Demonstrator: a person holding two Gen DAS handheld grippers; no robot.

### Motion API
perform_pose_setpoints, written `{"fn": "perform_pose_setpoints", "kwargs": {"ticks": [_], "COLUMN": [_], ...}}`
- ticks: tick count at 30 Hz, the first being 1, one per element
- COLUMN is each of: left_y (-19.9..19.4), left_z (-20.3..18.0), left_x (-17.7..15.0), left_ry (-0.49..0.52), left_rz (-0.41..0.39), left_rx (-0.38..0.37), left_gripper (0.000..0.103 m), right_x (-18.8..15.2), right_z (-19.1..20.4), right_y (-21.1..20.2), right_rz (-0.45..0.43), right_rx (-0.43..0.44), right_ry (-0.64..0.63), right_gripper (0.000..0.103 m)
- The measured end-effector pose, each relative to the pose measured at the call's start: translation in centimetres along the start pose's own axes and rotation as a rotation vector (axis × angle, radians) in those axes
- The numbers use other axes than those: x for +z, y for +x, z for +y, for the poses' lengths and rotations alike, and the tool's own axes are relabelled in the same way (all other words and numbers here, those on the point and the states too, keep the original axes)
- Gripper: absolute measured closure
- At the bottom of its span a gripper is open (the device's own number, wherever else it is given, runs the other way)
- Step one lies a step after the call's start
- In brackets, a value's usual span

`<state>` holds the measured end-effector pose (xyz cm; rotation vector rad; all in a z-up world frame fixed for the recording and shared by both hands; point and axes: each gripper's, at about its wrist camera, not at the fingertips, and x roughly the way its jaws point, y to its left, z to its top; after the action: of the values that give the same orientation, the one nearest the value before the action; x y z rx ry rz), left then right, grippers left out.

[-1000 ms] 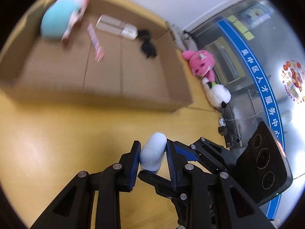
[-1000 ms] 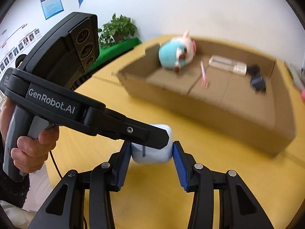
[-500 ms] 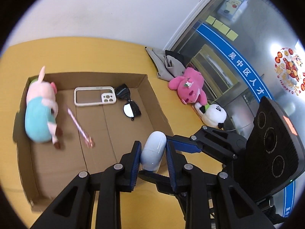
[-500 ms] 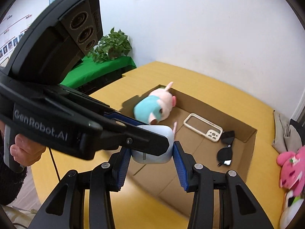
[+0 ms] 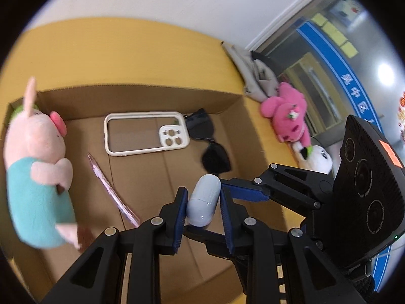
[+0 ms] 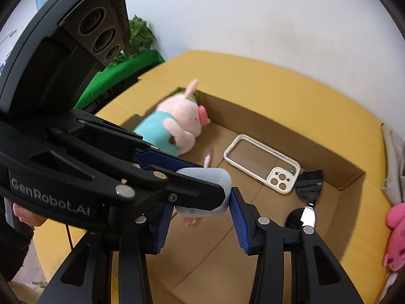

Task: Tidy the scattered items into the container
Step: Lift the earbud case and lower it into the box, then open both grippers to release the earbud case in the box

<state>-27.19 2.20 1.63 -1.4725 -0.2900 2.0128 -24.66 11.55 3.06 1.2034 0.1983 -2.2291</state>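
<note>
A pale blue earbud case hangs over the open cardboard box. My left gripper is shut on its narrow sides. My right gripper is shut on its long ends and comes in from the right in the left wrist view. The left gripper's fingers cross in front of the case in the right wrist view. On the box floor lie a pig plush, a pink pen, a white phone case and black sunglasses.
The box stands on a yellow table. Right of the box lie a pink plush, a panda plush and a grey cloth. A green plant stands beyond the table. A person's hand grips the left handle.
Both grippers, still holding the case, have moved from over the bare table in front of the box to above the box's floor. The items in the box lie as before.
</note>
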Motion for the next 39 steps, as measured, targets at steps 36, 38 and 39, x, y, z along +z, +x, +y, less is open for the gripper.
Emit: {"fn": "perform_pose_setpoints", "kwargs": {"ticks": [36, 38, 39], "left_y": [7.6, 6.6, 5.8], "left_z": [5.4, 4.7, 4.3], "left_x": [1.1, 1.0, 0.8], "left_ry": [-0.096, -0.079, -0.068], "left_rz": [0.060, 0.040, 0.023], "left_rx": [0.100, 0.115, 0.132], "left_gripper": [0.072, 0.072, 0.072], "right_x": [-1.7, -1.6, -1.5], "right_z": [-5.3, -5.2, -5.1], "right_y": [11.1, 10.2, 9.8], "right_rz": [0.193, 0.176, 0.168], "right_rx": [-0.044, -0.059, -0.063], "right_ry": [0.039, 0.030, 0.029], "right_gripper": [0.052, 0.027, 0.022]}}
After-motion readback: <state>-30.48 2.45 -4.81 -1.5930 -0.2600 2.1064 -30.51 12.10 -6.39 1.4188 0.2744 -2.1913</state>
